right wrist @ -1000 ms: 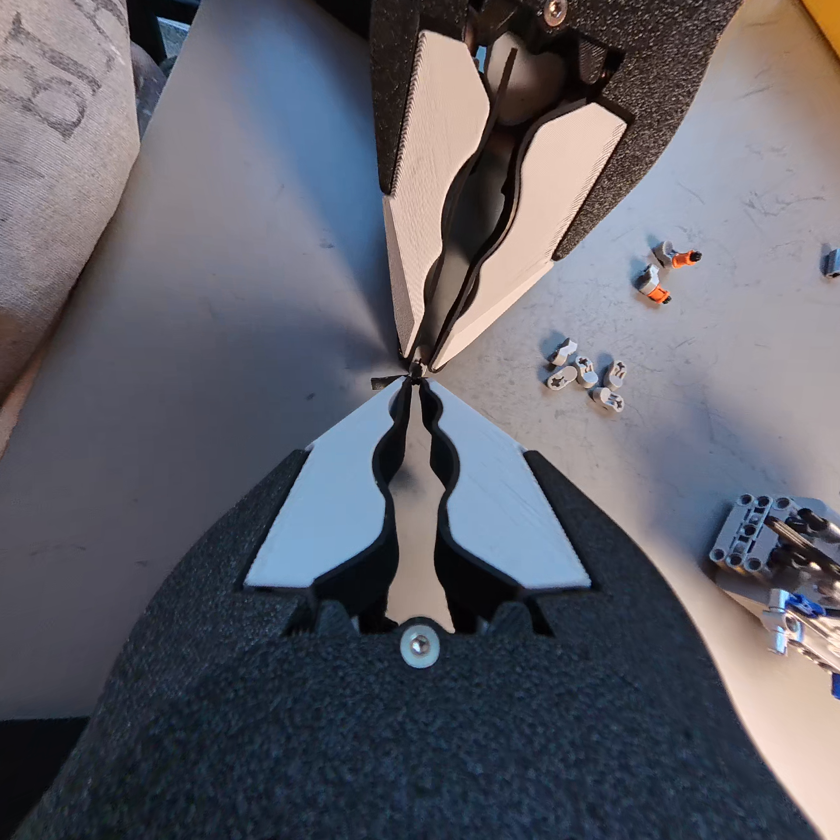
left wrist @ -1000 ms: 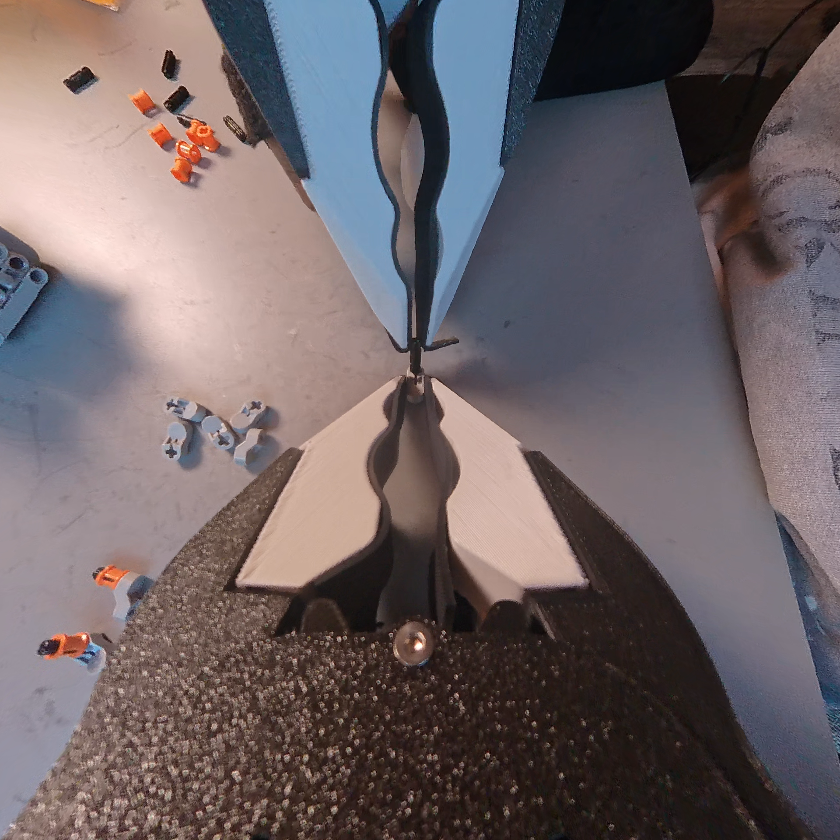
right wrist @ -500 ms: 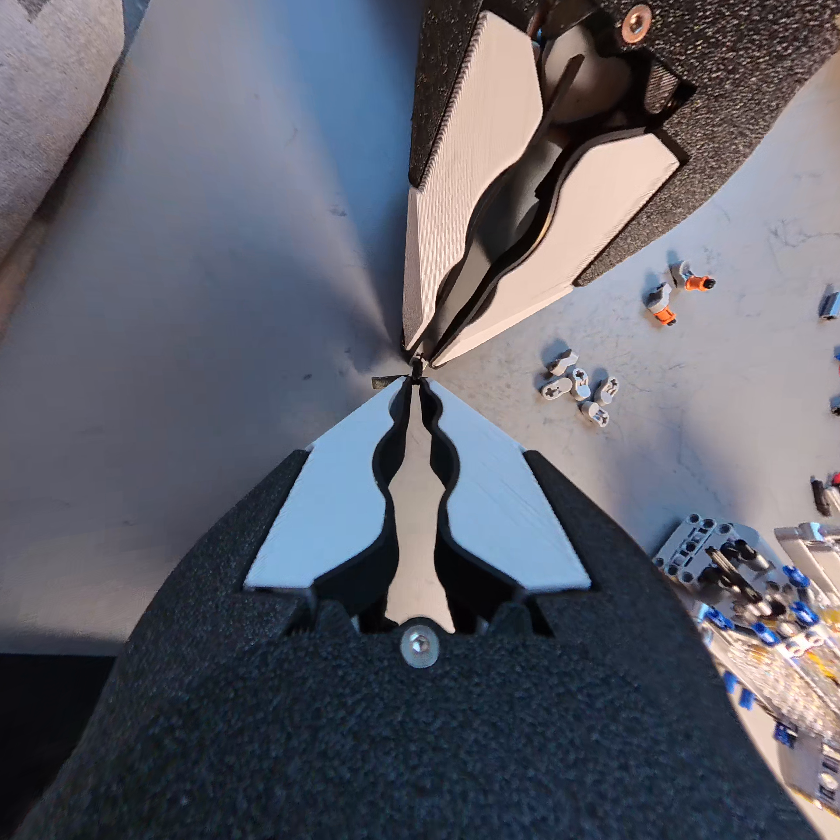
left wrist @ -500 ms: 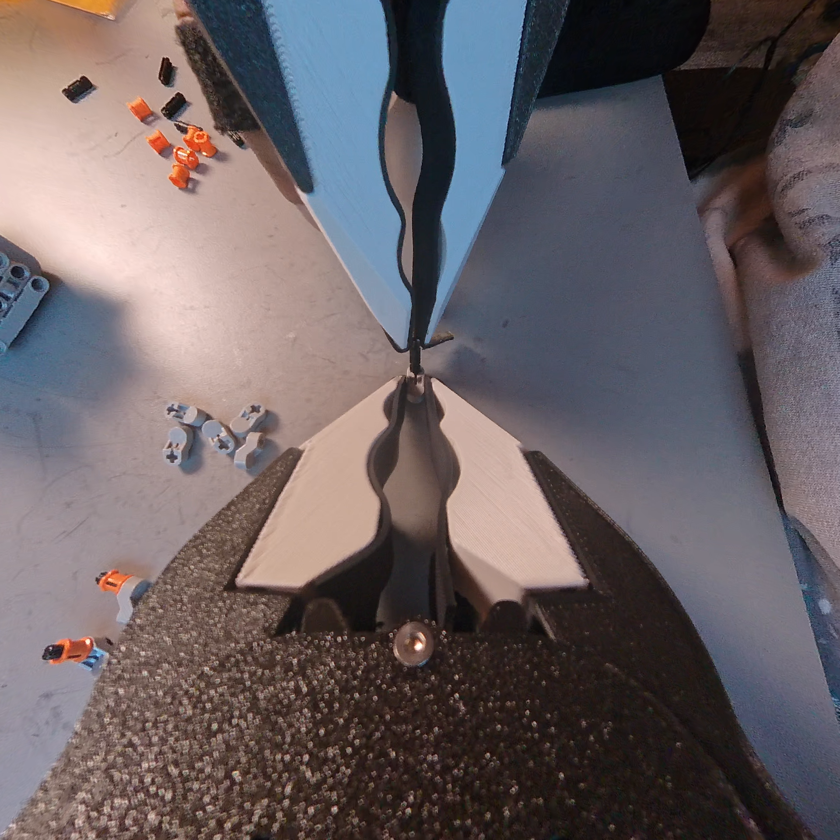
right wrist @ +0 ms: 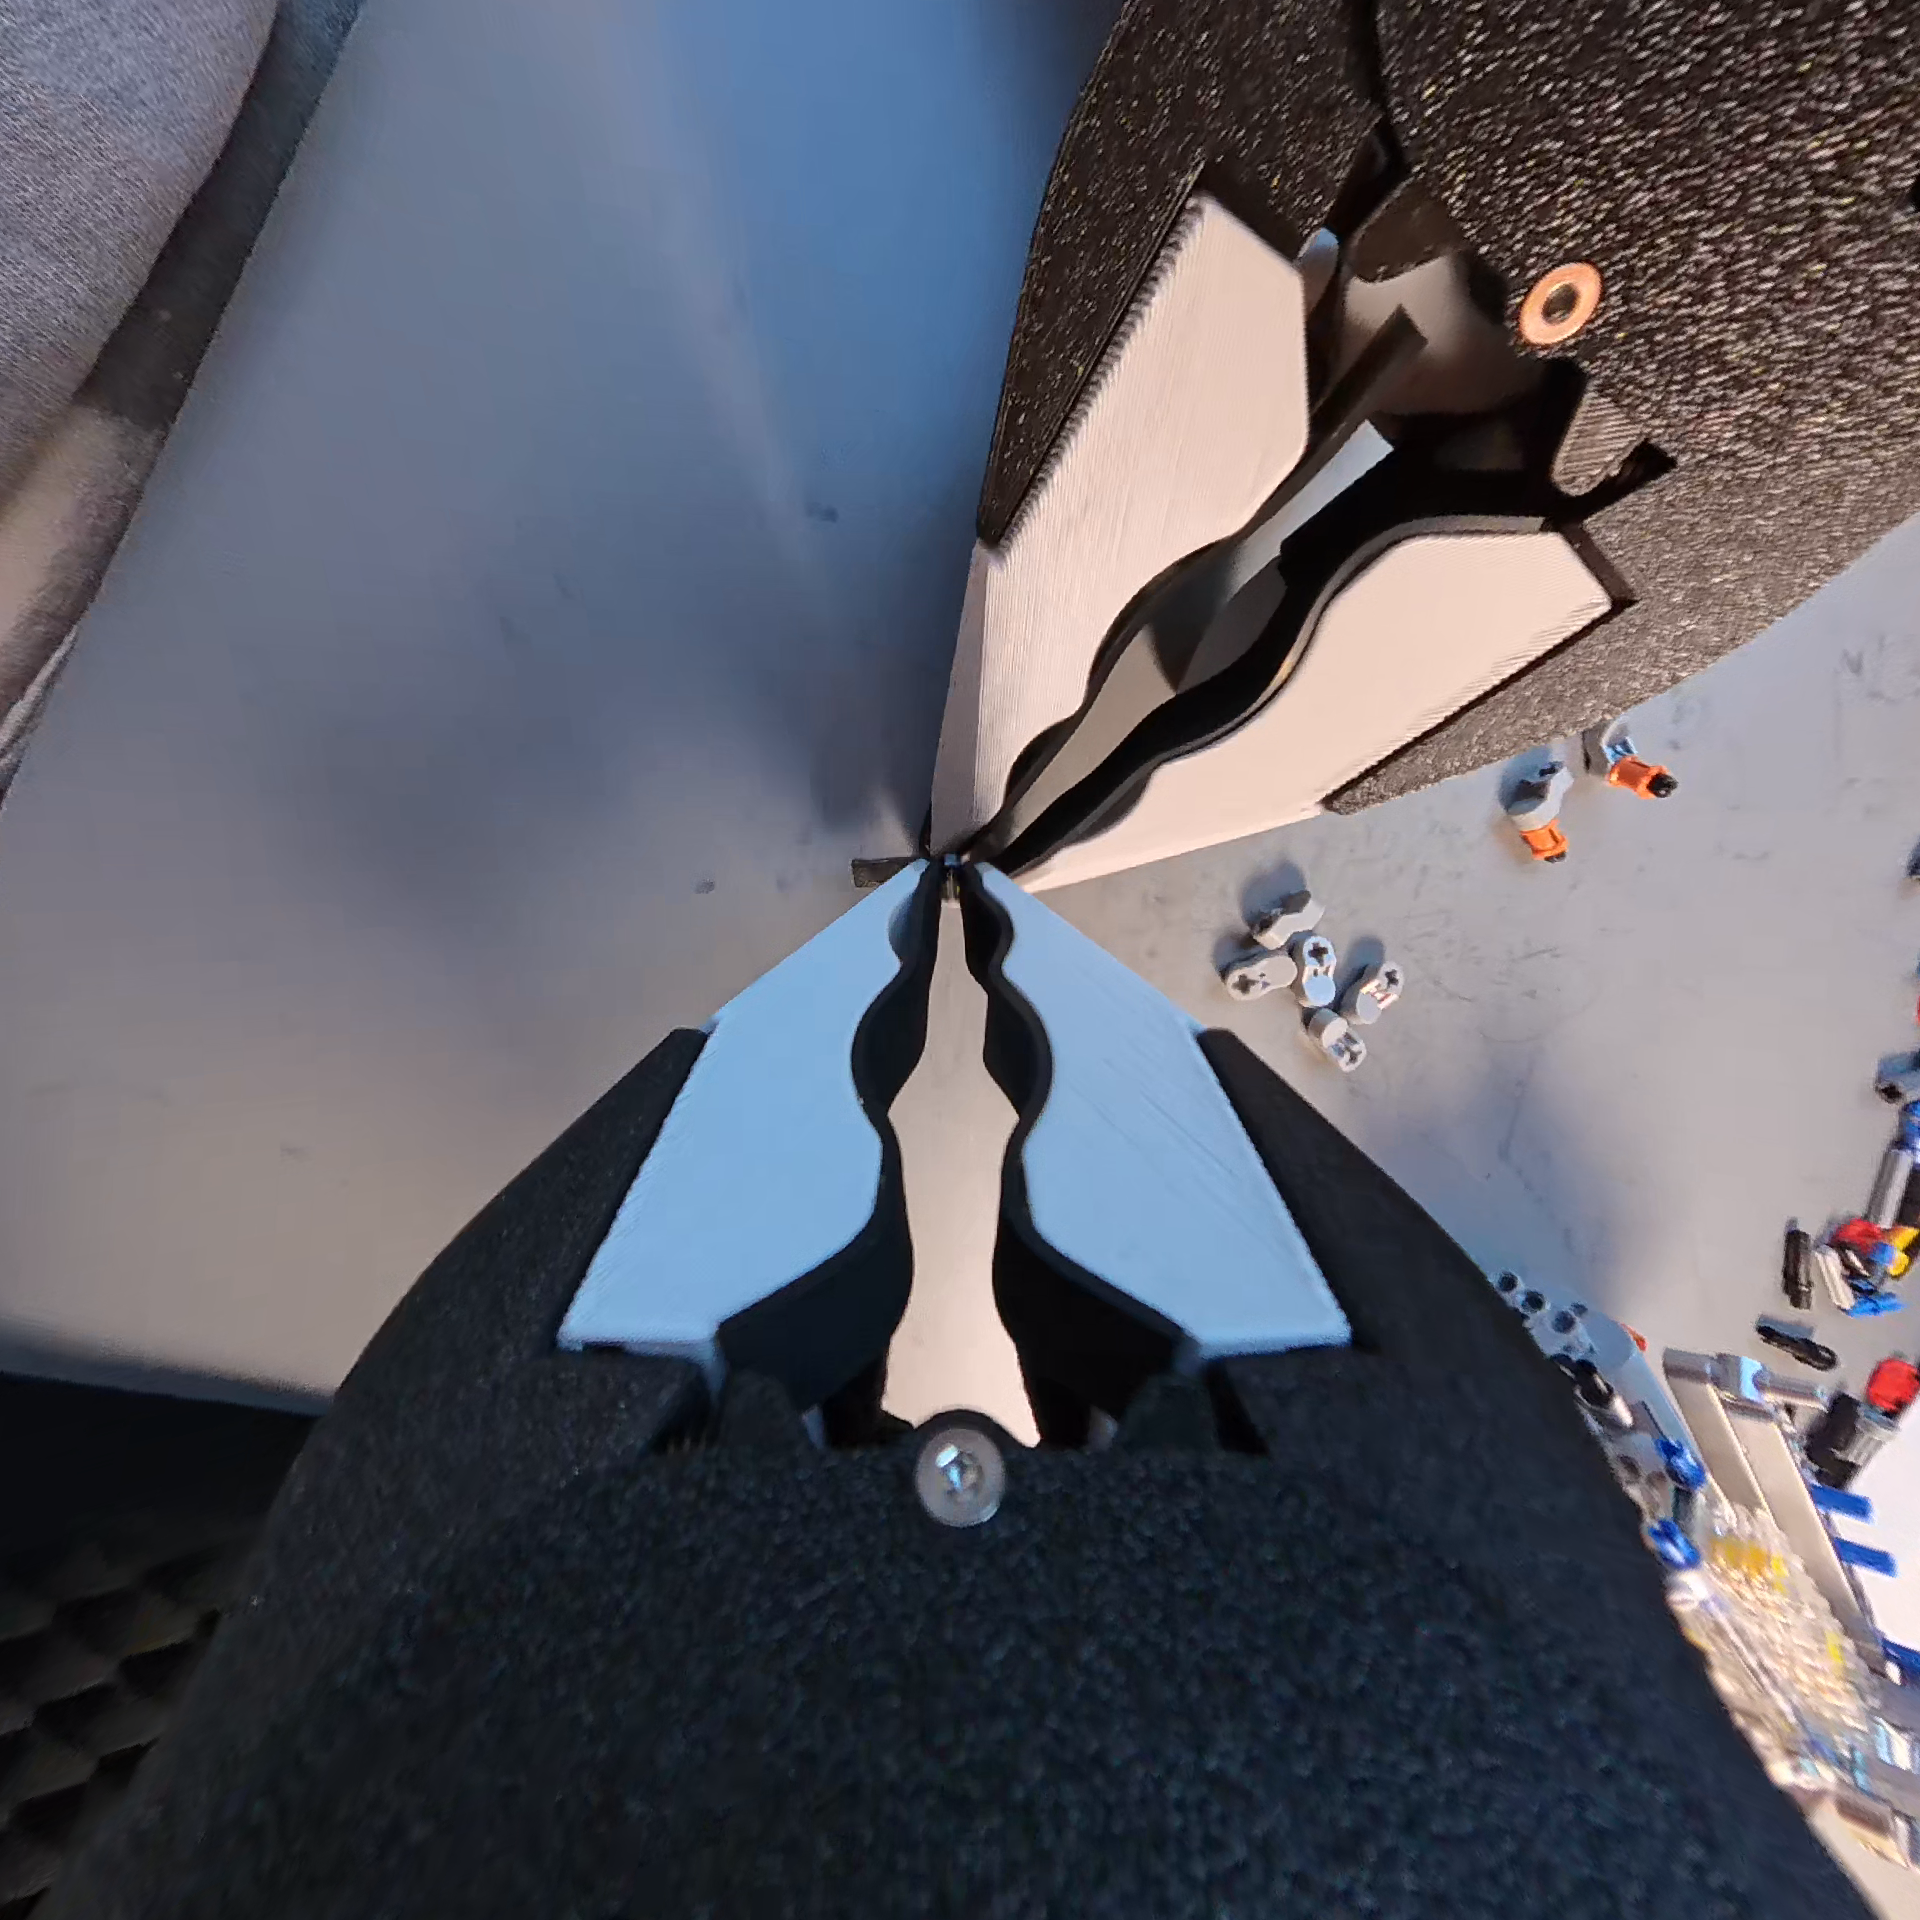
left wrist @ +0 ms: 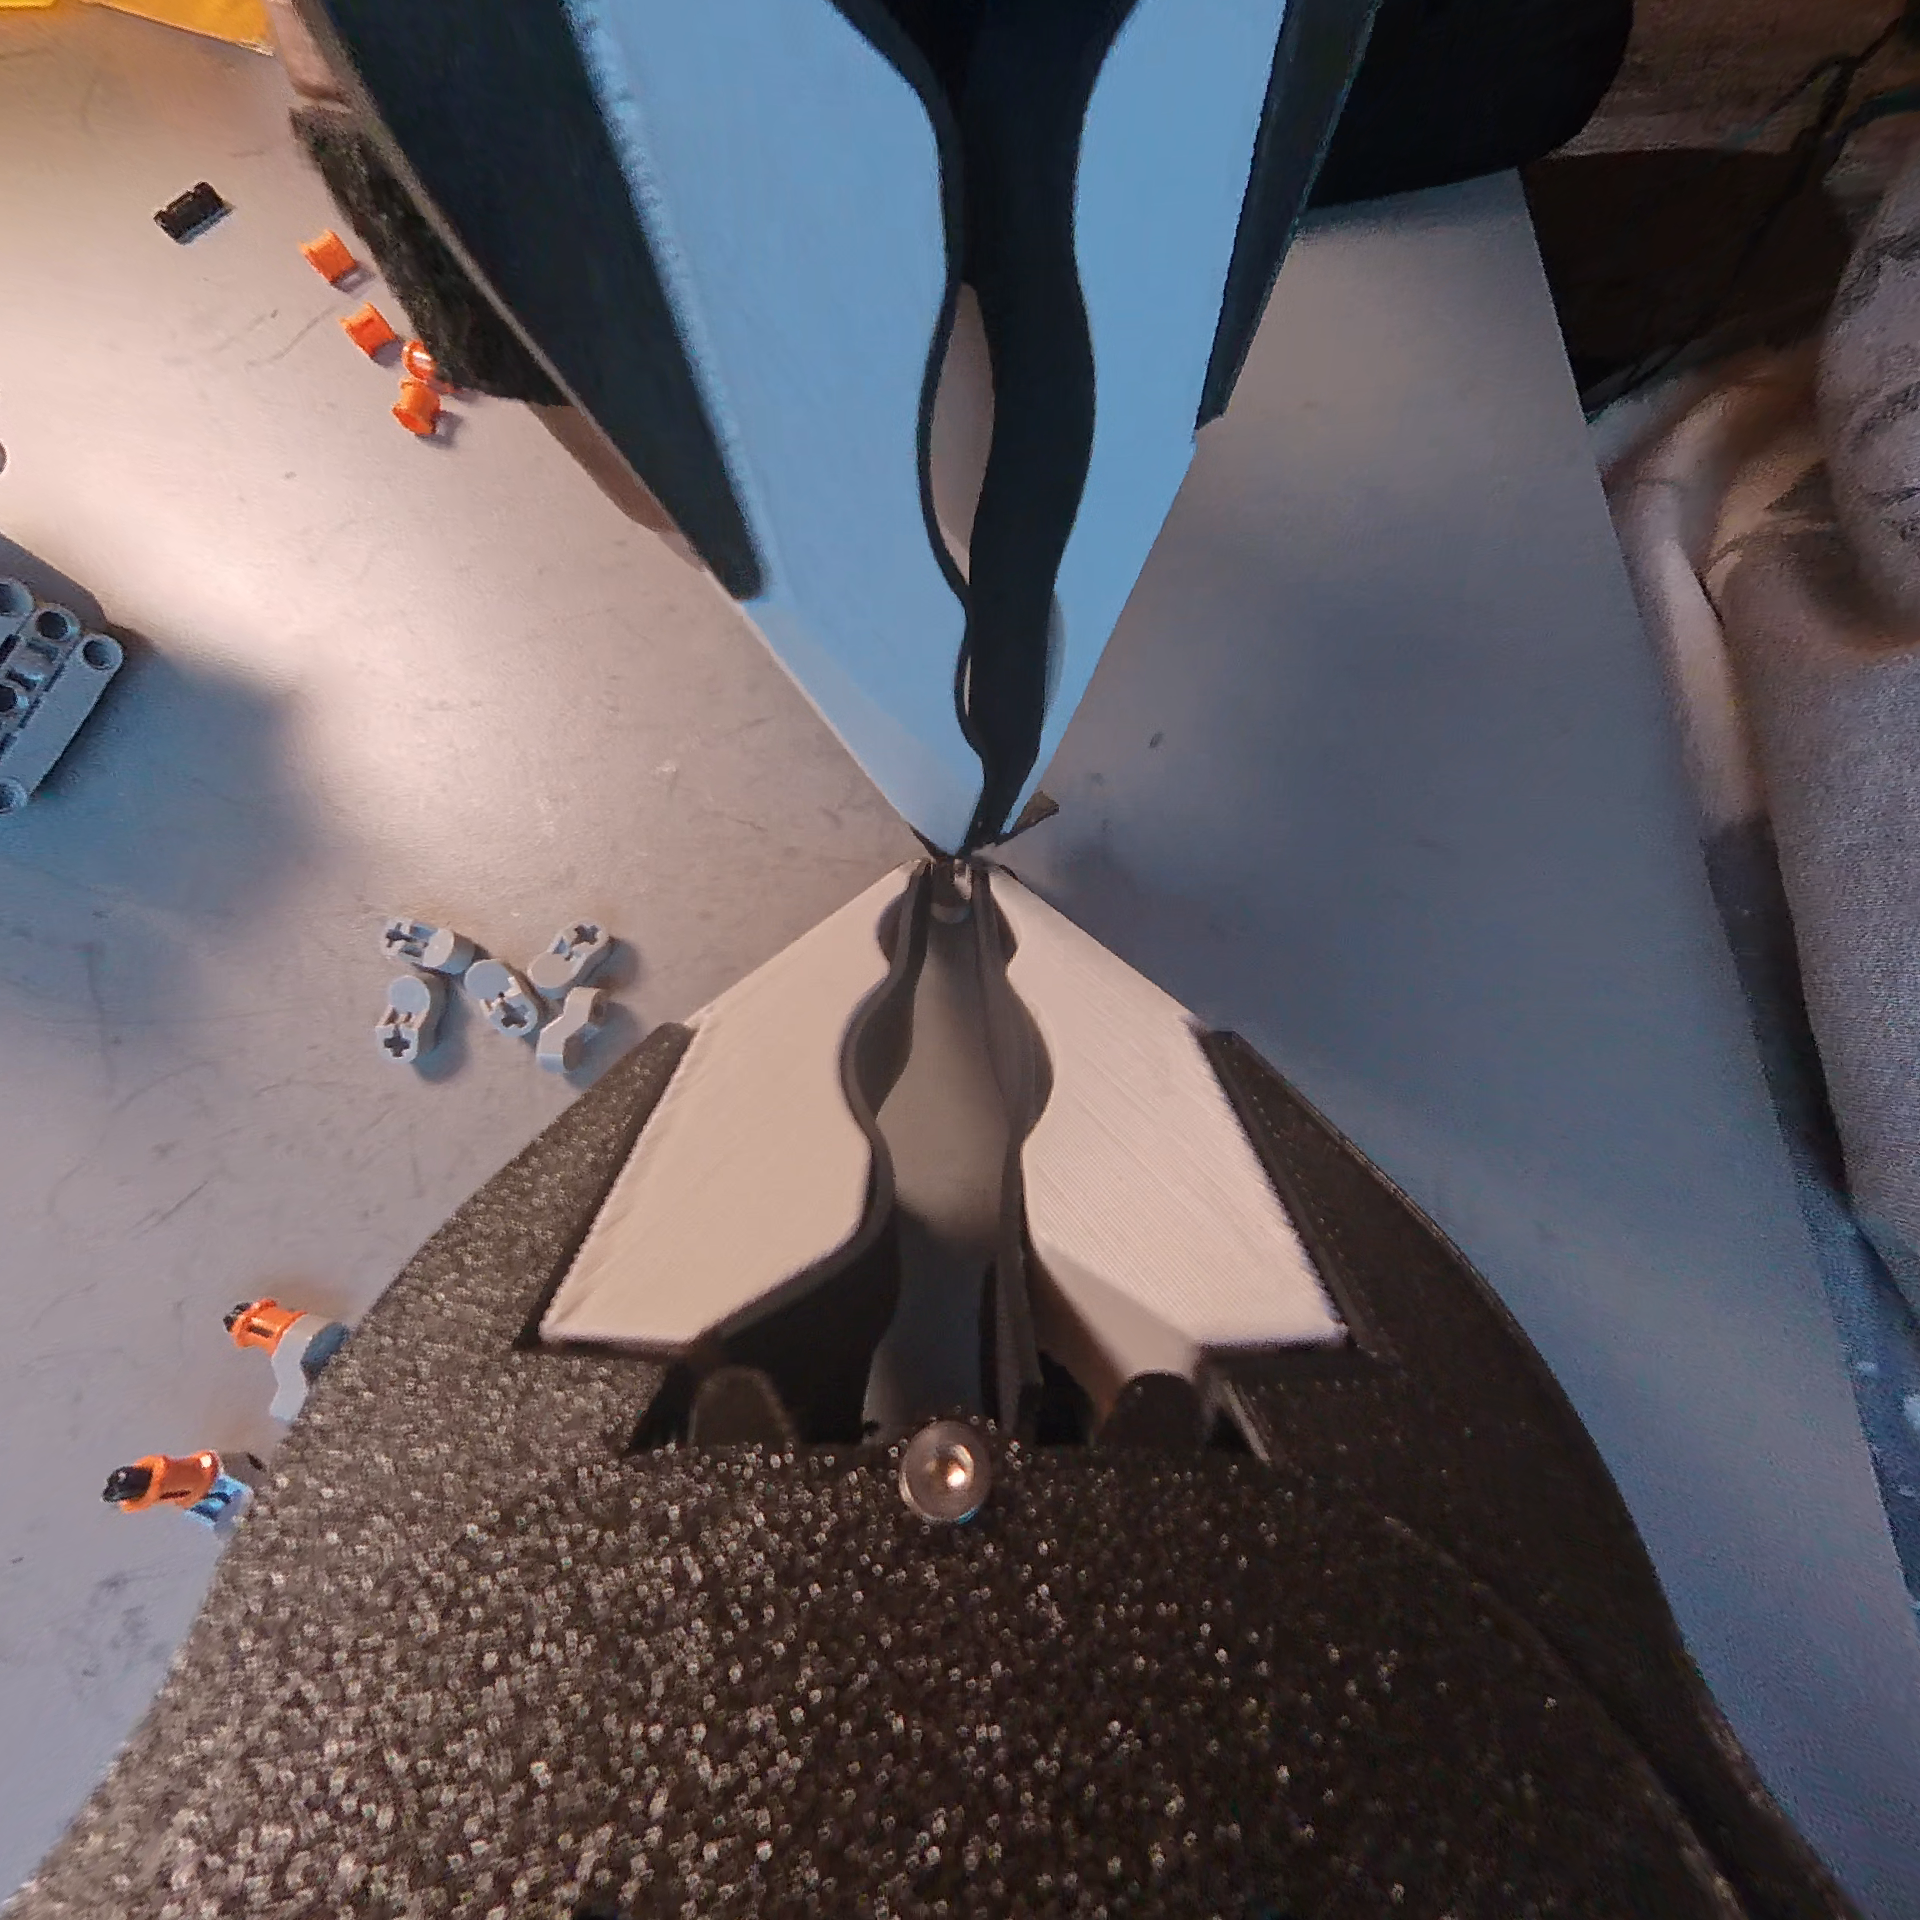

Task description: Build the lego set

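Small black part (left wrist: 1023, 814): it sits at the point where the two pairs of tongs meet nose to nose, lifted clear of the table (left wrist: 1351, 831).

1. Left tongs (left wrist: 961, 871). I read them as pressed together at the tips, pinching one end of the part. Something small and pale shows just inside the tips; I cannot tell what it is.
2. Right tongs (right wrist: 948, 878). Also pressed together at the tips, on the other end of the part. A short dark tab of it sticks out sideways just beside the tips.
3. The two sets of tips touch or all but touch, and the part is almost wholly hidden between them.

Handling, as I judge it:
- Very light; its weight will not load either grip.
- Probably stiff moulded plastic with a smooth skin, so it can pivot or shoot out under an uneven squeeze.
- Hold it at the very tips, across its narrow body, leaving the tab free.

Surroundings, relative to the tongs:
- A cluster of grey connectors (left wrist: 499, 987) lies on the table near the left tongs, on their left flank.
- Orange bushes (left wrist: 364, 327) lie beyond, beside the body of the right tongs.
- Orange-and-grey pins (left wrist: 275, 1335) lie against the left tongs' housing.
- A built assembly with blue pieces (right wrist: 1714, 1455) lies well to the right of the right tongs.
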The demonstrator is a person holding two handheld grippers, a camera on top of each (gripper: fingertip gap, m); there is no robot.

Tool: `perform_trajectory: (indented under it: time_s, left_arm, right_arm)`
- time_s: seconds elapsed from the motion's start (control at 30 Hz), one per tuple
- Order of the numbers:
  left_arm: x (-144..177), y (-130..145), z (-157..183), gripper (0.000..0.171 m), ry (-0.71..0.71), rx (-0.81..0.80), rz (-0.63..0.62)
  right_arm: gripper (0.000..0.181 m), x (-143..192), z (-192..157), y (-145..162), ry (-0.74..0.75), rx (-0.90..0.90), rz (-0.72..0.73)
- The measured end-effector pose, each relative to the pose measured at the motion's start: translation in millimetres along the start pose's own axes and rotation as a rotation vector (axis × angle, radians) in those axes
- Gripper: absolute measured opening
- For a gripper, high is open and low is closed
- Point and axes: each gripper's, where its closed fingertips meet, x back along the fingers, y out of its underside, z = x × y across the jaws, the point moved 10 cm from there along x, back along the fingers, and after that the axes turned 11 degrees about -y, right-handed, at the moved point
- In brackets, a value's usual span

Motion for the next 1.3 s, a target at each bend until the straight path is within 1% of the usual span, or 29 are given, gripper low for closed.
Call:
perform_trajectory:
  time_s: [0.13,0.23,0.37,0.5,0.57,0.6,0.7,0.8,0.87,0.97,1.17,1.3]
  left_arm:
    - [0.2,0.3,0.8,0.005,-0.007,-0.004,0.002]
    - [0.6,0.7,1.5,0.005,-0.013,-0.006,0.003]
    - [1.7,1.7,2.3,0.005,-0.018,-0.007,0.006]
    - [2.4,2.0,2.9,0.006,-0.040,-0.015,0.011]
    - [4.6,2.2,1.0,0.013,-0.059,-0.004,0.024]
    - [7.2,1.8,-0.5,0.016,-0.059,0.008,0.045]
    - [19.0,0.1,-5.6,0.015,-0.048,0.055,0.145]
    - [32.0,-4.2,-8.8,0.013,-0.026,0.102,0.283]
    - [38.5,-8.5,-8.4,0.012,0.001,0.121,0.364]
    - [42.7,-12.5,-7.0,0.006,0.013,0.119,0.415]
    - [40.6,-11.9,-5.5,0.002,0.018,0.117,0.380]
    - [37.3,-10.1,-5.5,0.002,-0.047,0.090,0.311]
  right_arm:
    - [0.002,-0.9,0.8,2.5,-0.004,-0.031,0.032]
    - [0.002,-0.9,0.7,8.3,0.003,-0.070,0.090]
    - [0.002,-2.2,-1.2,21.3,0.027,-0.135,0.253]
    - [0.002,7.4,-3.4,30.6,0.054,-0.180,0.447]
    - [0.003,15.4,-4.4,32.1,0.067,-0.182,0.559]
    - [0.003,19.1,-4.8,32.8,0.078,-0.177,0.610]
    - [0.003,29.1,-5.2,35.4,0.103,-0.166,0.759]
    - [0.003,33.3,-5.7,36.7,0.106,-0.161,0.847]
    - [0.003,33.8,-5.9,36.9,0.105,-0.159,0.882]
    - [0.003,33.1,-5.9,35.7,0.098,-0.155,0.897]
    - [0.003,29.8,-6.1,35.7,0.102,-0.164,0.861]
    - [0.005,27.5,-4.3,37.8,0.109,-0.206,0.796]
